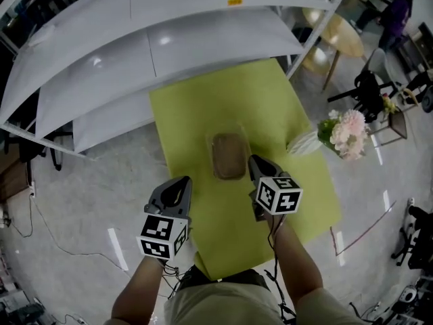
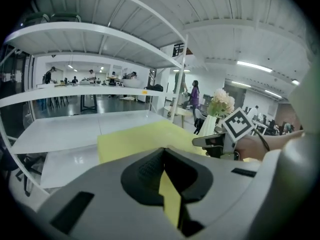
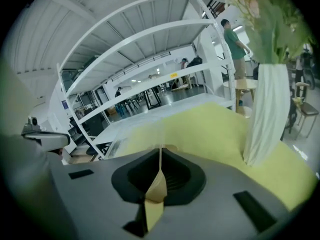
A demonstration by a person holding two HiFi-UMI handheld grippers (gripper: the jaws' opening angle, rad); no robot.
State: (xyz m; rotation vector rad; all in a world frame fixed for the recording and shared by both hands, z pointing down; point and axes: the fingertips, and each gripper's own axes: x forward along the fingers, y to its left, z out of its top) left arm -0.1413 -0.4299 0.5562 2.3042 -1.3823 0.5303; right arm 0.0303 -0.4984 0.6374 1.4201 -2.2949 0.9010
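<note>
My left tool (image 1: 183, 182) and right tool (image 1: 256, 160) are both clenched and empty. The right one is beside the box (image 1: 229, 156). A sideways swing could topple the vase (image 1: 304, 143) on its right.

Both forearms reach forward from the body and run roughly parallel, the left forearm (image 1: 139, 290) lying lower in the head view than the right forearm (image 1: 295, 259). The left gripper (image 1: 181, 183) points ahead with its jaws pressed together at the tips, and only a thin slit shows behind them. The right gripper (image 1: 259, 162) sits further forward, apart from the left — its jaws likewise closed to a narrow seam.
</note>
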